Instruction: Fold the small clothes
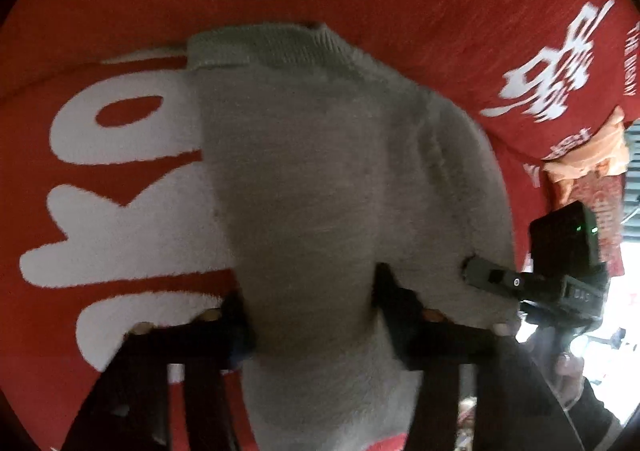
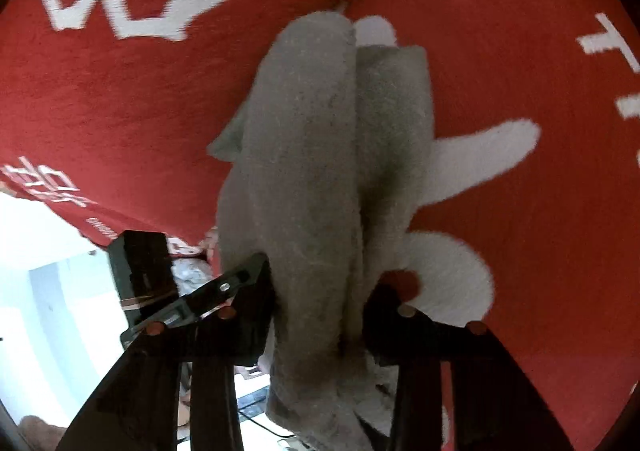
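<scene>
While a grey fleece garment fills the centre of the left wrist view, the left hand-held gripper pinches its lower part between both fingers. At the right edge, the right hand-held gripper meets the cloth. In its own view that gripper clamps the bunched garment, over a red surface with white lettering.
</scene>
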Available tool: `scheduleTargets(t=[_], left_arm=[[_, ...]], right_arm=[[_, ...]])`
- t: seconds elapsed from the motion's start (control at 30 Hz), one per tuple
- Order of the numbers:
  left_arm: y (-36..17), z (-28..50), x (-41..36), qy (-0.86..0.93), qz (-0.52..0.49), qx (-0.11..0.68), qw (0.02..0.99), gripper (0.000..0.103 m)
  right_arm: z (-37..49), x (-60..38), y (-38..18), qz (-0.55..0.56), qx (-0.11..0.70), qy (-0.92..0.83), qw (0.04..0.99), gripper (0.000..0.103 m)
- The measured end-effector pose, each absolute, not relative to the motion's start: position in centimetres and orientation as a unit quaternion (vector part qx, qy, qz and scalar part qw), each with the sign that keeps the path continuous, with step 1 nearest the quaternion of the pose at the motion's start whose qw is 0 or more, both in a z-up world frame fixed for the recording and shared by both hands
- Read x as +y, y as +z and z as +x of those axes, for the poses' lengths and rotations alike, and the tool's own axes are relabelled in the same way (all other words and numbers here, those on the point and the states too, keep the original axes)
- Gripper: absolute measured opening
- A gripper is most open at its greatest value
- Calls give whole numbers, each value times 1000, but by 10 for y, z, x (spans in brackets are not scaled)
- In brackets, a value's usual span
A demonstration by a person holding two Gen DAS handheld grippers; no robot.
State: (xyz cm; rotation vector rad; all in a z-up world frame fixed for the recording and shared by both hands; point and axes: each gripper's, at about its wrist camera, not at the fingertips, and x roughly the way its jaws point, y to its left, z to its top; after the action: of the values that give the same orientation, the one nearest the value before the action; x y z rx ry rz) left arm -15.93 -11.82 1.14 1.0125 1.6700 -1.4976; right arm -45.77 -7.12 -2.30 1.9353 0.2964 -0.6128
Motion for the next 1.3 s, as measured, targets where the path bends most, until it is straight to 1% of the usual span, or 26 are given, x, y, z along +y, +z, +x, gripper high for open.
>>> scheduleTargets(t=[0.1,0.2,0.4,0.47,0.6,0.67,0.73,0.77,0.83,0.97,1.03,1.07,1.1,1.17,1.27,1.3], left_arm=[[25,-159,-117,-582,387,635,330,47],[45,-155,-108,-591,388,626,330,47],[92,-111,-69,-599,382,609,352,47],[99,-97,-53,-594,381,608,364,47],[95,-62,-20,-572,389,610,385,47],[84,-46,-6,-554,400,615,395,47],[77,-32,6,-530,414,616,410,47],[77,-23,11,-518,418,611,428,47],[84,-8,17,-515,404,606,453,47],[95,15,19,-498,389,603,488,47],[95,13,17,-498,389,601,489,47],[95,10,17,-501,394,598,486,47],[93,6,17,-504,400,593,485,47],[88,-3,19,-509,420,579,479,47],[73,-18,24,-506,448,564,474,48],[70,-21,25,-505,453,560,476,49]], right_arm=[[-448,-66,-5,810,100,-235,528,41],[-435,-61,13,808,99,-222,536,41],[-397,-41,49,801,96,-192,558,41],[-373,-31,55,799,104,-180,565,41],[-340,-12,47,805,117,-164,559,41],[-328,-1,38,809,139,-167,547,41],[-326,8,28,810,186,-193,521,43],[-328,10,27,804,222,-219,507,45],[-336,12,36,779,281,-266,494,45],[-347,8,71,737,314,-326,502,45],[-341,4,93,721,308,-333,524,36],[-336,3,99,716,306,-330,533,25],[-324,1,107,708,312,-324,545,23],[-307,4,111,691,339,-318,554,22],[-272,4,97,662,399,-314,550,22],[-271,10,86,649,424,-320,544,19]])
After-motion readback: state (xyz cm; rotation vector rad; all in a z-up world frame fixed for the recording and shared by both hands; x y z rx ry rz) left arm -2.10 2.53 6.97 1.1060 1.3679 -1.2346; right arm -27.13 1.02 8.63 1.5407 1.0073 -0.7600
